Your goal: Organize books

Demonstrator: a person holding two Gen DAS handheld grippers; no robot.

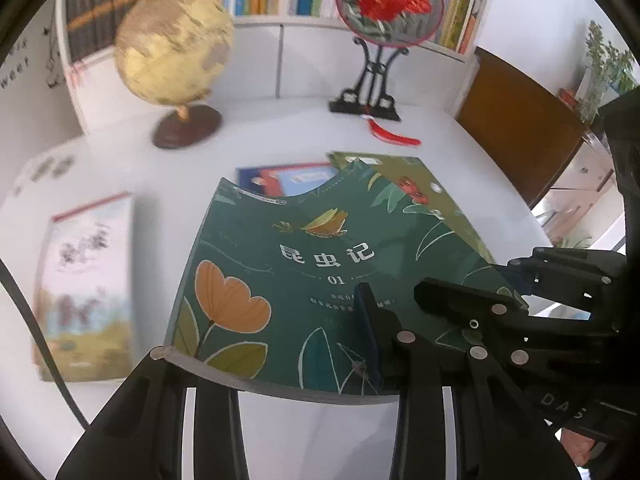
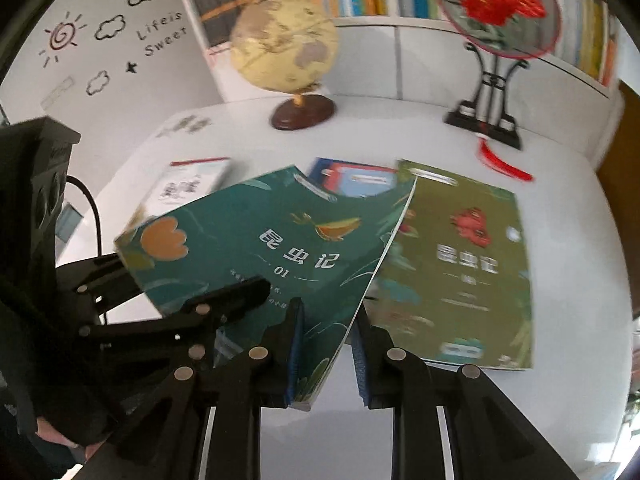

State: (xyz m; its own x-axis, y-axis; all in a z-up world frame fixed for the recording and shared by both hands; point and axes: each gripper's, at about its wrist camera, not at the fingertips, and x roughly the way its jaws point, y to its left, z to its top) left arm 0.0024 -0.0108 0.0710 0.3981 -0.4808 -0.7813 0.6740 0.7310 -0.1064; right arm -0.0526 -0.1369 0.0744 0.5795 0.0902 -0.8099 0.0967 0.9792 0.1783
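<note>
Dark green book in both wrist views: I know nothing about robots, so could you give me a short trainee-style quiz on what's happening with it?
1. True or false: the dark green book lies flat on the white table.
2. In the right wrist view, what lies just right of it? A: a globe. B: an olive green book. C: a fan on a stand.
3. Fill in: the book is gripped by ___ grippers.

Key:
1. False: it is held up and bent.
2. B.
3. Two: the left gripper and the right gripper.
</note>
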